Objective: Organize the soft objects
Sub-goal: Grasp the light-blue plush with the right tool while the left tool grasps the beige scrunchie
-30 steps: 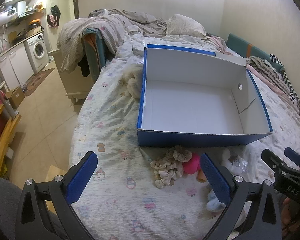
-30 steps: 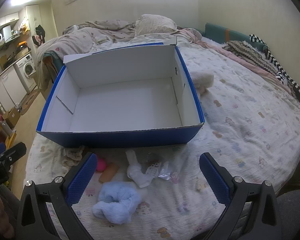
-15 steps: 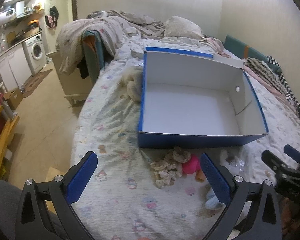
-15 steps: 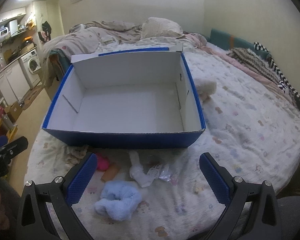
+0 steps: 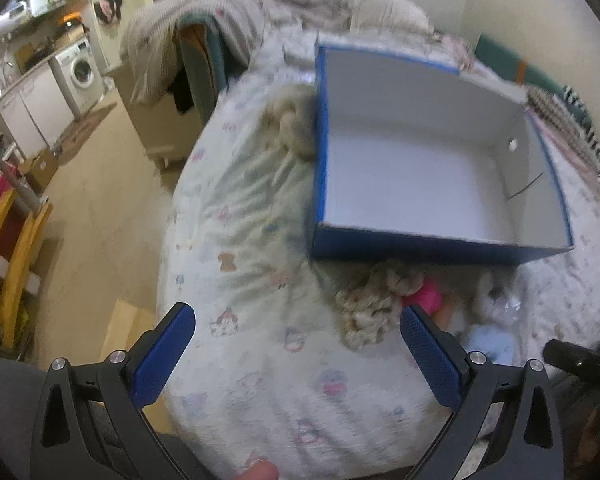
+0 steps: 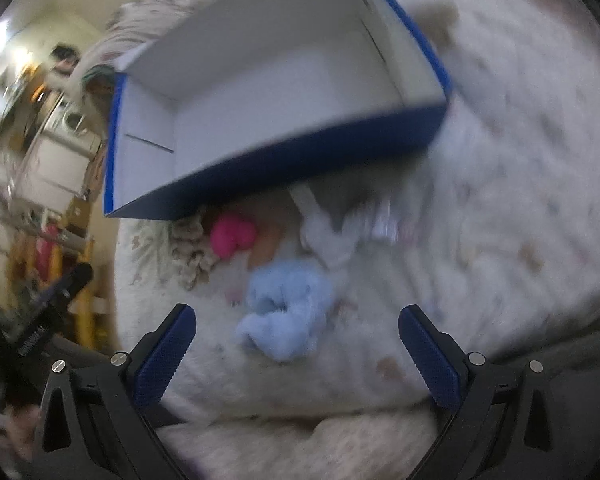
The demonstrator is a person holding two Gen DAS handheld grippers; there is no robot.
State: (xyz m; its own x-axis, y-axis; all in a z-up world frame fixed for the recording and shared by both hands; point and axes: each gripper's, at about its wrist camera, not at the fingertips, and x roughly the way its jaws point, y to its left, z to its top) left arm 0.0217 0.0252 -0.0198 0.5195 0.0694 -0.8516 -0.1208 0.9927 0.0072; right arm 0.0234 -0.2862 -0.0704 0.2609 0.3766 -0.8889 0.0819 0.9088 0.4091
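An empty blue box with a white inside [image 5: 420, 168] [image 6: 268, 88] stands on the bed. In front of it lie soft things: a beige crocheted piece [image 5: 370, 304] [image 6: 190, 248], a pink item [image 5: 424, 294] [image 6: 232, 234], a white cloth [image 5: 490, 300] [image 6: 332, 240] and a light blue fluffy piece [image 5: 490, 344] [image 6: 286, 312]. My left gripper [image 5: 298, 356] is open and empty, above the bedsheet left of the pile. My right gripper [image 6: 298, 354] is open and empty, just in front of the light blue piece. The right wrist view is tilted and blurred.
The patterned bedsheet [image 5: 240, 240] covers the bed. A cream plush [image 5: 292, 128] lies left of the box. Blankets and a pillow [image 5: 388, 12] are heaped at the head. To the left the bed edge drops to the floor [image 5: 100, 208], with a washing machine [image 5: 80, 74] beyond.
Both grippers have moved in towards the pile. The right one has tilted and swung closer to the light blue piece. Both jaws stay open.
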